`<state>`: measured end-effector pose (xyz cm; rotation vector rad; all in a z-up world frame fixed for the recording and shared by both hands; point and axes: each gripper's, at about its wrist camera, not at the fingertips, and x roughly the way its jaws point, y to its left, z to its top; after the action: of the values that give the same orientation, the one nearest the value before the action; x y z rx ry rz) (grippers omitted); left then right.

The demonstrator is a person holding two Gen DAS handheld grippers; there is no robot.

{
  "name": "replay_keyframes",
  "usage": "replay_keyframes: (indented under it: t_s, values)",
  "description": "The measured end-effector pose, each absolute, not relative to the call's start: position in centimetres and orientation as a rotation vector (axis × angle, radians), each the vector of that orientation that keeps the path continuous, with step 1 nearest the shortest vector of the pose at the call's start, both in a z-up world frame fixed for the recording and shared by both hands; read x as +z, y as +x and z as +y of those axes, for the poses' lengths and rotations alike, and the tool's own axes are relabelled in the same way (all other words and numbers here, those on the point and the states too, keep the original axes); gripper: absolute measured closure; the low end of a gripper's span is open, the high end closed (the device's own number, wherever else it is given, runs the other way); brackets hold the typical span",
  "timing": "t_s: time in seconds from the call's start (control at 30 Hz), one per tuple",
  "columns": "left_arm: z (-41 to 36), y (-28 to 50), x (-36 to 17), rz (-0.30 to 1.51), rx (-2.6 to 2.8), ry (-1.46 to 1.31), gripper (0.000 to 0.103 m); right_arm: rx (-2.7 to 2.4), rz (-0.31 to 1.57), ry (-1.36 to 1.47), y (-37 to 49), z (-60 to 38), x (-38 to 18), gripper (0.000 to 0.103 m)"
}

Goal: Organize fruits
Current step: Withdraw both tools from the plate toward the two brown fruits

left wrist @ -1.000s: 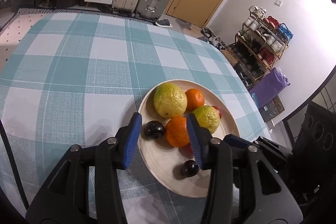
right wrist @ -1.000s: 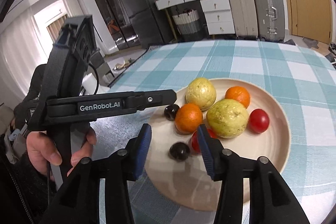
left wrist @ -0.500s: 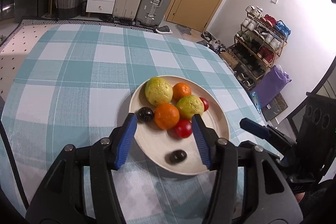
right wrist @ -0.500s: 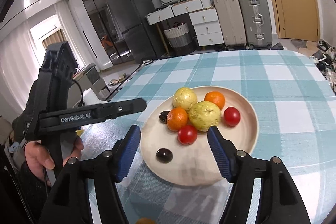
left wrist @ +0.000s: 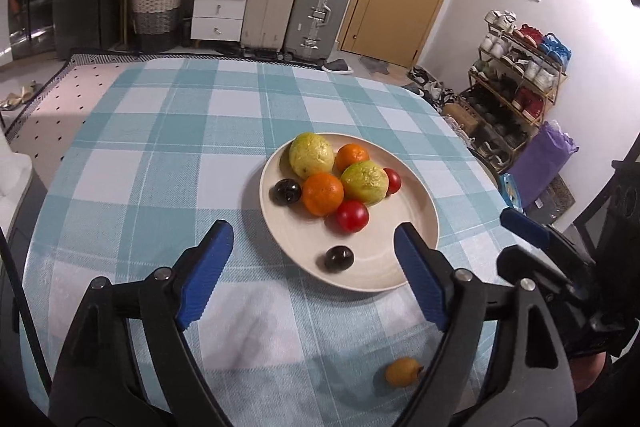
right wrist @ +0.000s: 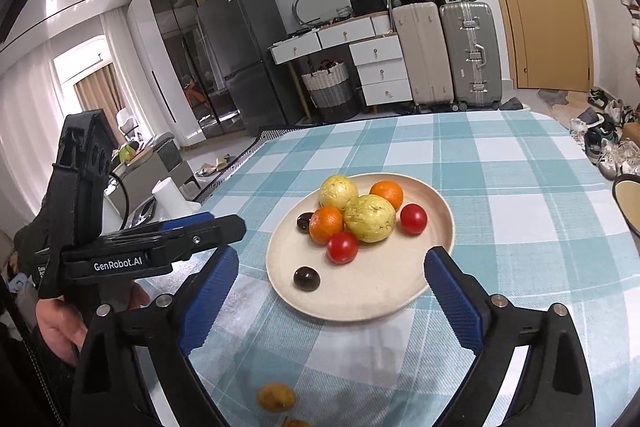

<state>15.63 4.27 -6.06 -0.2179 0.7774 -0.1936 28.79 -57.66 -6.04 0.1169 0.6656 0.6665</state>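
A cream plate (left wrist: 416,203) (right wrist: 436,267) on the checked tablecloth holds two yellow-green guavas (left wrist: 312,155), two oranges (left wrist: 322,193), two red tomatoes (left wrist: 352,215) and two dark plums (left wrist: 338,258). A small yellow-orange loquat (left wrist: 401,371) lies on the cloth near the table's front edge; in the right wrist view it (right wrist: 276,396) lies beside part of another one (right wrist: 297,423). My left gripper (left wrist: 314,267) is open and empty, above the cloth before the plate. My right gripper (right wrist: 330,299) is open and empty too.
The table edge drops off on the right toward a shoe rack (left wrist: 516,83) and a purple bag (left wrist: 540,159). Suitcases (left wrist: 298,7), drawers and a wicker basket (left wrist: 156,9) stand beyond the far edge. The other hand-held gripper (right wrist: 132,247) is at the left.
Both grippers have pulled back from the plate and opened wider. The plate now looks smaller, and the loquats on the cloth near the front edge have come into view.
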Motion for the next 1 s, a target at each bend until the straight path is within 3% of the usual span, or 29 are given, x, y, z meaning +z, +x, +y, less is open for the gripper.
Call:
replay_keyframes:
  t_s: [0.4,0.47,1.0]
  values:
    - [3.9,12.2,-5.4,0.752,-0.133,-0.209,0.011,0.666,0.619,0.112,26.1,-59.0,-4.8,0.002]
    - [3.9,11.6,-5.4,0.746,-0.126,-0.209,0.002,0.663,0.613,0.109,25.6,-59.1,-4.7,0.001]
    - [2.8,8.0,-8.3,0.786,-0.069,-0.172,0.001,0.69,0.673,0.099,22.4,-60.0,-6.5,0.0]
